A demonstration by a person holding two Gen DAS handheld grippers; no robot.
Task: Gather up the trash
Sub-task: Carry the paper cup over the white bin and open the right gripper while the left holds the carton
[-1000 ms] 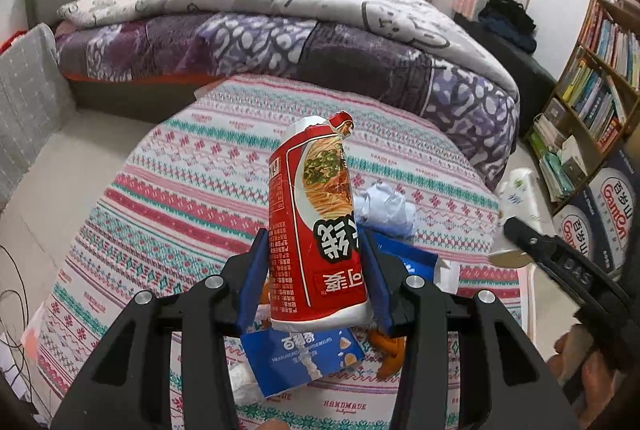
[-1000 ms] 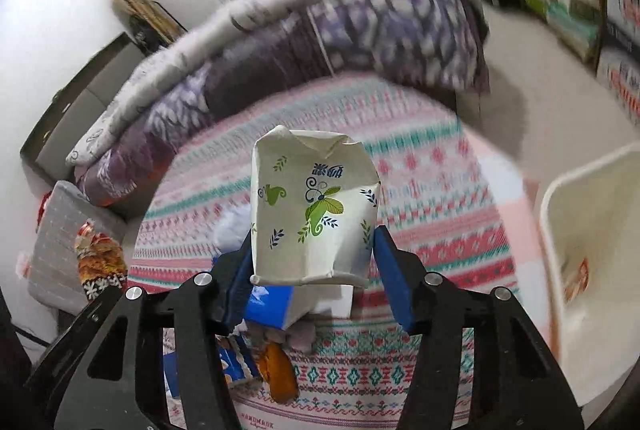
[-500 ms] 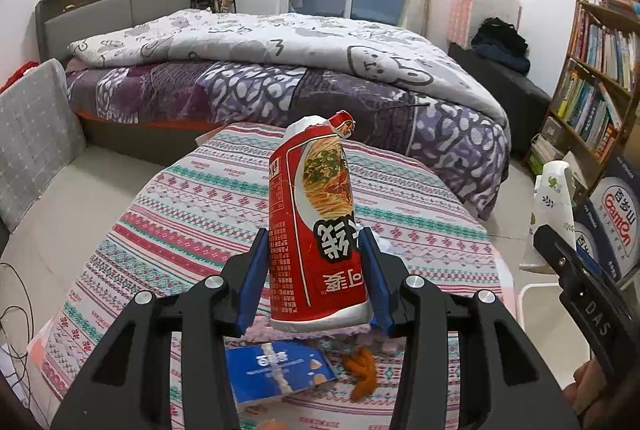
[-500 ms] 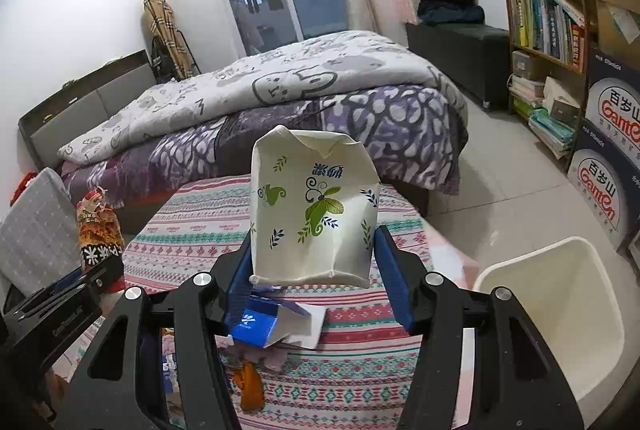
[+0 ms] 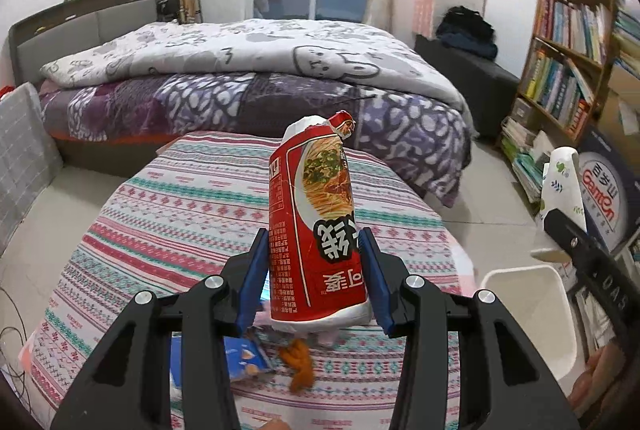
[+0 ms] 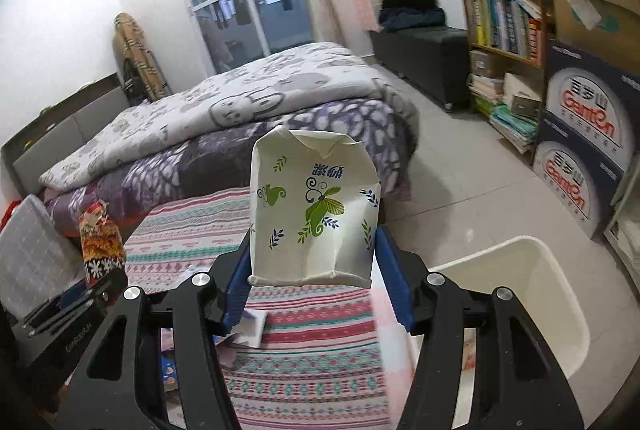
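My left gripper (image 5: 316, 270) is shut on a tall red instant-noodle cup (image 5: 316, 222), held upright above the striped tablecloth (image 5: 180, 222). My right gripper (image 6: 312, 270) is shut on a crumpled white paper cup (image 6: 312, 205) with green leaf print, also held in the air. A white plastic bin (image 6: 560, 294) stands on the floor to the lower right, past the table edge. In the left wrist view the paper cup (image 5: 562, 181) hangs just above the bin (image 5: 532, 310). In the right wrist view the red cup (image 6: 100, 242) shows at the left.
A blue snack packet (image 5: 240, 358), an orange scrap (image 5: 300, 370) and white paper (image 6: 252, 326) lie on the table. Behind stands a bed (image 5: 240, 69). A bookshelf (image 6: 500, 9) and stacked water boxes (image 6: 580, 133) are at the right. A hand (image 5: 596, 378) shows at the lower right.
Both grippers rose with their cups and shifted right, away from the table's litter. The white bin has come into the left view and sits nearer under the right gripper.
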